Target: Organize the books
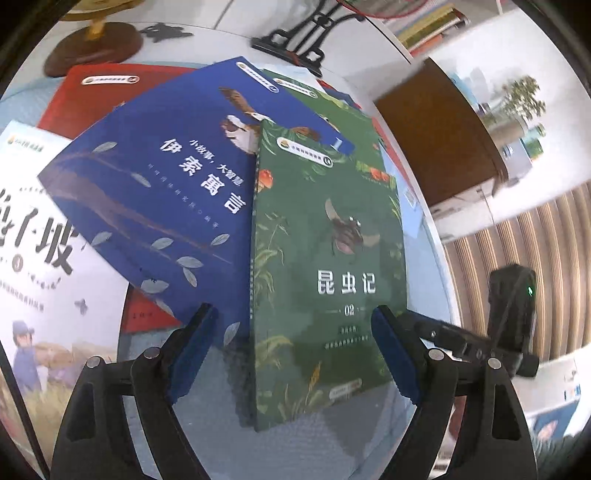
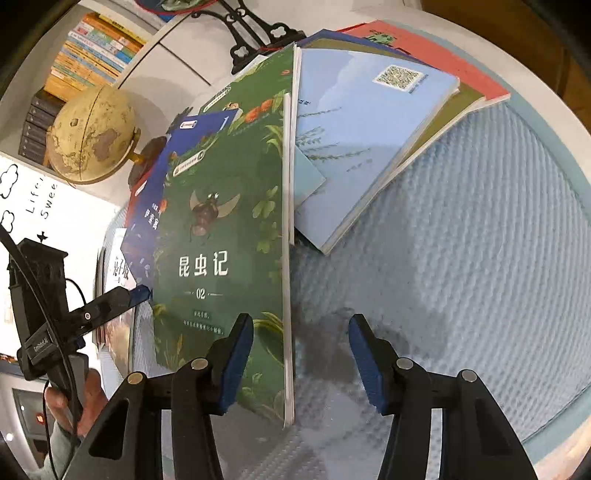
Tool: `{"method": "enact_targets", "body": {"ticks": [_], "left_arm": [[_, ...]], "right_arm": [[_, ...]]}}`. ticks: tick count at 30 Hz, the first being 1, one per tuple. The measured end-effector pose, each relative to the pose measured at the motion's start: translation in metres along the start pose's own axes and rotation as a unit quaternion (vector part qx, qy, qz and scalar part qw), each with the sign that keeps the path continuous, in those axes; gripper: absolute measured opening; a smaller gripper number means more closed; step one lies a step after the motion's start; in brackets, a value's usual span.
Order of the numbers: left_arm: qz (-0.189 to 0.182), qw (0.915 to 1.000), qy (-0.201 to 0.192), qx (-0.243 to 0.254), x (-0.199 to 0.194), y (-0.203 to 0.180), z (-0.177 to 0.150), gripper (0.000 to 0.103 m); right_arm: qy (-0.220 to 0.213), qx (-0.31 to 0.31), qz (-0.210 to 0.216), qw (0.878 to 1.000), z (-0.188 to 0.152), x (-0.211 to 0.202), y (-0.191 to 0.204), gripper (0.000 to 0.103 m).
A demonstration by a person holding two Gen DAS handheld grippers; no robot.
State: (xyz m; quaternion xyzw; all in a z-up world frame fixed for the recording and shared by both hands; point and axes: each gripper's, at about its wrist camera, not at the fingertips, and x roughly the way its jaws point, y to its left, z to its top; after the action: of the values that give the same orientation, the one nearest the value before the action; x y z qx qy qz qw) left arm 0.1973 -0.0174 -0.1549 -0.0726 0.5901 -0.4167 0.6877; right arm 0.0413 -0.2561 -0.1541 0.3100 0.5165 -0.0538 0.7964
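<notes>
A green book with a beetle on its cover [image 1: 325,258] lies slanted over a blue book [image 1: 159,192], beside a white book [image 1: 48,295] and a red one [image 1: 92,96]. My left gripper [image 1: 293,308] stands open above the green book's lower part, one finger over the blue cover and the other at the green book's right edge. In the right wrist view my right gripper [image 2: 300,317] is open. The green book's [image 2: 221,240] page edge runs between its fingers, with no pad pressing on it. The left gripper [image 2: 122,295] shows at that book's left edge.
Several more books, a light blue one [image 2: 369,129] on top, are fanned out at the back right of the blue textured mat [image 2: 461,258]. A globe [image 2: 92,136], a black ornate stand [image 2: 255,33] and a full bookshelf [image 2: 92,48] stand behind. A hand [image 2: 74,402] holds the left gripper.
</notes>
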Motion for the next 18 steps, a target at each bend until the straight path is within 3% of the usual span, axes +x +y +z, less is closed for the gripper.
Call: {"method": "enact_targets", "body": {"ticks": [1, 2, 6, 8, 9, 10, 12, 14, 16, 17, 18], "left_arm": [[0.001, 1.0, -0.004, -0.001, 0.0, -0.001, 0.0, 0.088], [0.003, 1.0, -0.005, -0.001, 0.001, -0.003, -0.002, 0.089], [0.049, 0.9985, 0.02, 0.014, 0.003, -0.013, -0.012, 0.089], [0.079, 0.9954, 0.052, 0.011, 0.014, -0.012, -0.023, 0.079], [0.096, 0.9946, 0.03, 0.028, 0.009, -0.017, -0.028, 0.072], [0.097, 0.9943, 0.032, 0.033, 0.009, -0.02, -0.033, 0.066], [0.095, 0.9951, 0.02, 0.019, 0.007, -0.02, -0.038, 0.058], [0.072, 0.9974, 0.003, -0.012, 0.003, -0.016, -0.04, 0.055], [0.003, 0.9985, -0.02, -0.051, -0.009, -0.01, -0.046, 0.049], [-0.052, 0.9957, -0.035, -0.069, -0.019, -0.014, -0.052, 0.046], [-0.082, 0.9929, -0.041, -0.076, -0.025, -0.019, -0.057, 0.045]], "right_arm": [[-0.003, -0.016, -0.003, 1.0, -0.001, 0.003, 0.007, 0.037], [0.0, -0.031, -0.011, 0.999, -0.003, 0.008, 0.014, 0.032], [-0.017, -0.067, -0.027, 0.997, -0.01, 0.014, 0.031, 0.027], [-0.017, -0.068, -0.021, 0.997, -0.014, 0.014, 0.029, 0.027], [-0.016, -0.067, -0.019, 0.997, -0.016, 0.014, 0.027, 0.027], [-0.014, -0.066, -0.016, 0.998, -0.017, 0.013, 0.026, 0.027], [-0.006, -0.074, -0.009, 0.997, -0.018, 0.012, 0.023, 0.027], [0.003, -0.086, -0.003, 0.996, -0.02, 0.009, 0.02, 0.027], [0.006, -0.092, 0.002, 0.996, -0.02, 0.002, 0.01, 0.027], [0.008, -0.091, 0.012, 0.996, -0.018, -0.002, 0.003, 0.027], [0.015, -0.084, 0.031, 0.996, -0.018, -0.007, -0.006, 0.027]]}}
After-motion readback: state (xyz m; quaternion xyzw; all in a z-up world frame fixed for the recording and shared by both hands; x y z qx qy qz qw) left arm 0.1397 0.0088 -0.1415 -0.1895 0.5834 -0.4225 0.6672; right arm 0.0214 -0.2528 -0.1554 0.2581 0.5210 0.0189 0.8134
